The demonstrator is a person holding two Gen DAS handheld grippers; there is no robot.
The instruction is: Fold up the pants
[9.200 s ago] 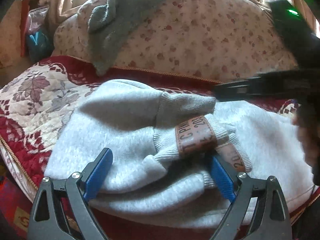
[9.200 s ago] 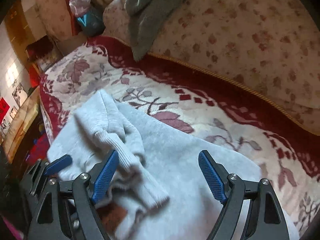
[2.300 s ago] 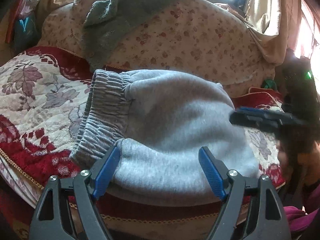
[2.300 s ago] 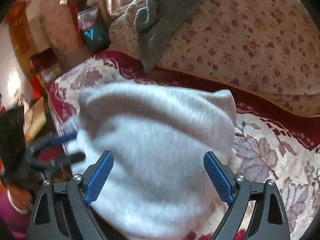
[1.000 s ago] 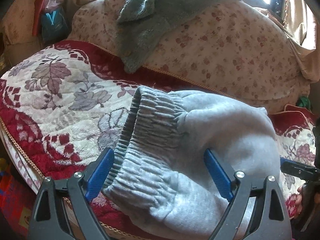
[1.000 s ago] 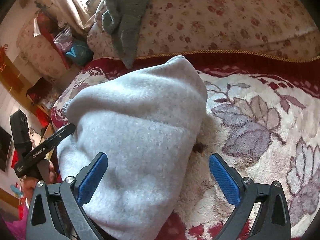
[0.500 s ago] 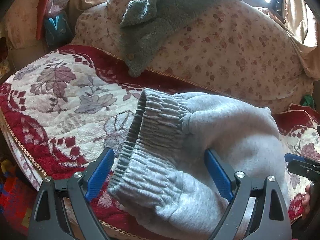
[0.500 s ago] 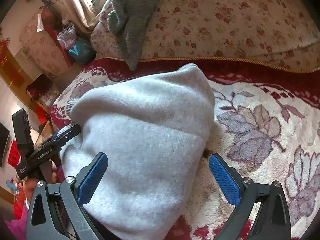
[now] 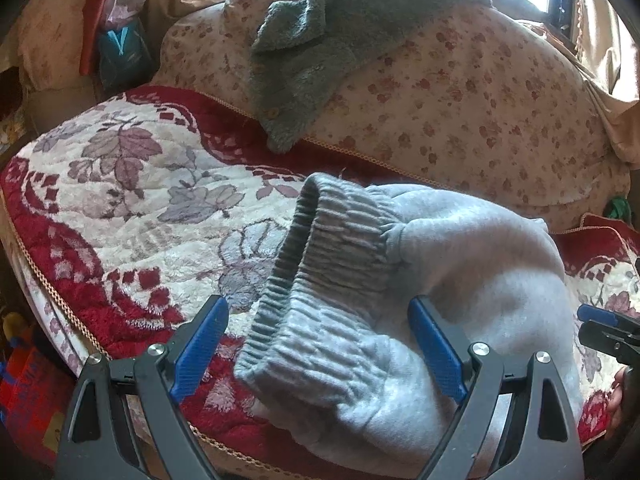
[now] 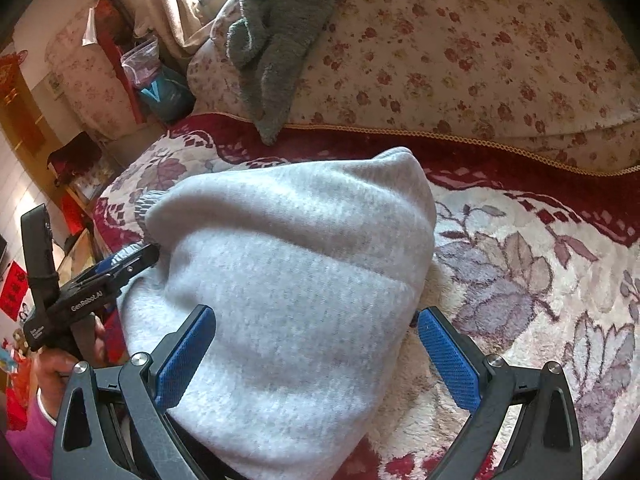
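Sofa [image 9: 120, 200] with floral blanket carries folded grey pants [image 9: 460, 264] near its front edge. Left tool [image 9: 320, 344] gapes wide over ribbed waistband, pads not pressing. Right tool [image 10: 316, 352] gapes wide over the pants' other end, holding nothing.

From the folded pants [image 9: 460, 264], open blanket [image 9: 132, 200] is offered toward 9 o'clock; passage toward 12 o'clock is blocked by the floral backrest [image 9: 460, 112], over which a green garment [image 9: 320, 40] is draped
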